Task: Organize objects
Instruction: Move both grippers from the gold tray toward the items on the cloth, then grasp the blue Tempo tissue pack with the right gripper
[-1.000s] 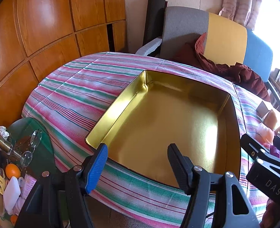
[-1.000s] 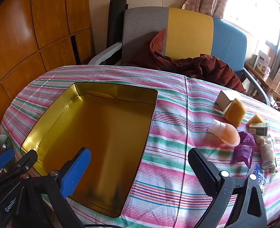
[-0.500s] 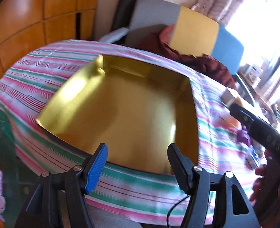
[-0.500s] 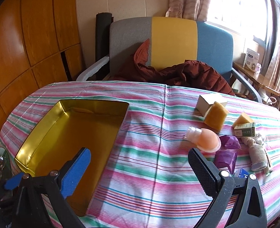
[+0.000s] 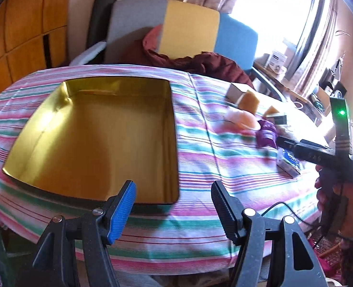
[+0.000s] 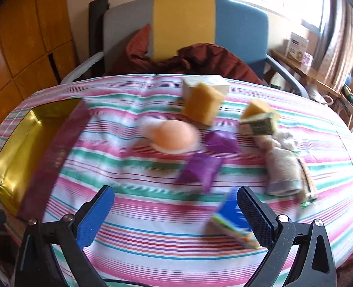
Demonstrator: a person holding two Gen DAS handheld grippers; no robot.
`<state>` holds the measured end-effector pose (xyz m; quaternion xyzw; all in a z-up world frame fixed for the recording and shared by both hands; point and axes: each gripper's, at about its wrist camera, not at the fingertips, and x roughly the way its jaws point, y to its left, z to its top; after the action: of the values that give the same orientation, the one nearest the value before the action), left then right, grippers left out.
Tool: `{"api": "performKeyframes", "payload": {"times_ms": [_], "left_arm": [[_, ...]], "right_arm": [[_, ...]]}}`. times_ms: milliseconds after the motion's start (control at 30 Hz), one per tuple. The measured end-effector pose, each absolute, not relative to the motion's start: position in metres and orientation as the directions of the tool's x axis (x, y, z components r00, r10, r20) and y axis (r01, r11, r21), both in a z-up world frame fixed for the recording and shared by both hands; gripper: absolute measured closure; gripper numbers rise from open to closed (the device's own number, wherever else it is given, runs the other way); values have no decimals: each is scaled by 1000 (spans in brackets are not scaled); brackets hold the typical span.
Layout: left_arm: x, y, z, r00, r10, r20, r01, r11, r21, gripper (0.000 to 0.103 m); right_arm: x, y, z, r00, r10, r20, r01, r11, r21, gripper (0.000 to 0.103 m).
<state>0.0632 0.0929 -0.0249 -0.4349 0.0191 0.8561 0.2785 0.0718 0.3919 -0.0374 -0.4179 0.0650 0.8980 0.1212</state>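
An empty gold tin tray point(image 5: 56, 110) point(image 6: 11, 153) sits on the left of the striped table. On the right lie a peach round object point(image 6: 174, 136) point(image 5: 243, 119), two yellow sponges point(image 6: 204, 105) point(image 6: 257, 107), purple packets point(image 6: 200, 169) point(image 5: 267, 131), a small green-labelled box point(image 6: 260, 124), a beige cloth roll point(image 6: 284, 167) and a blue box point(image 6: 233, 217) point(image 5: 288, 162). My left gripper point(image 5: 172, 205) is open and empty at the tray's near edge. My right gripper point(image 6: 176, 212) is open and empty, low over the cloth next to the blue box.
A grey, yellow and blue chair point(image 6: 186, 26) with a dark red jacket point(image 6: 200, 59) stands behind the table. A white box point(image 6: 207, 83) lies behind the sponge. Wooden panels point(image 5: 25, 24) line the left wall. A side table point(image 6: 303, 69) stands by the window.
Both grippers have swung right. The tray has slid to the left of both views and the loose objects have come closer to the right gripper. Both stay open.
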Motion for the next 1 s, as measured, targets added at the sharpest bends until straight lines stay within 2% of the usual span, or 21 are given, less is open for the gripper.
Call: {"api": "performKeyframes", "payload": {"times_ms": [167, 200, 267, 333, 433, 500, 567, 733, 767, 833, 1000], "left_arm": [[64, 112, -29, -453, 446, -772, -515, -838, -181, 37], [64, 116, -29, -451, 441, -776, -521, -836, -172, 37], [67, 124, -29, -444, 438, -782, -539, -827, -158, 37], [68, 131, -29, -441, 429, -789, -551, -823, -139, 37], [70, 146, -29, -433, 421, -797, -580, -807, -111, 37], [70, 154, -28, -427, 428, -797, -598, -794, -106, 37], [70, 165, -27, -409, 443, -798, -623, -775, -111, 37], [64, 192, -26, -359, 478, -802, -652, -743, -151, 37], [62, 199, -27, -351, 480, -804, -657, -738, -154, 37], [60, 214, -30, -332, 484, -810, -667, -727, -161, 37], [52, 256, -41, -241, 508, -827, -684, -693, -227, 37]], "right_arm": [[86, 443, -49, -581, 138, -802, -267, -963, 27, 1], [86, 446, -54, -568, 129, -813, -249, -968, 20, 3], [86, 453, -63, -537, 112, -836, -205, -979, 1, 15], [85, 455, -73, -511, 100, -854, -157, -987, -22, 22], [84, 454, -83, -497, 93, -863, -85, -995, -58, 26], [82, 452, -86, -493, 96, -865, -43, -995, -86, 31], [81, 452, -87, -491, 72, -868, -18, -997, -72, 38], [80, 463, -95, -479, -53, -876, -4, -998, 62, 41], [80, 464, -94, -479, -57, -876, -9, -998, 70, 46], [81, 465, -92, -482, -65, -874, -22, -996, 86, 49], [80, 473, -91, -459, -60, -886, -80, -991, 109, 50]]}}
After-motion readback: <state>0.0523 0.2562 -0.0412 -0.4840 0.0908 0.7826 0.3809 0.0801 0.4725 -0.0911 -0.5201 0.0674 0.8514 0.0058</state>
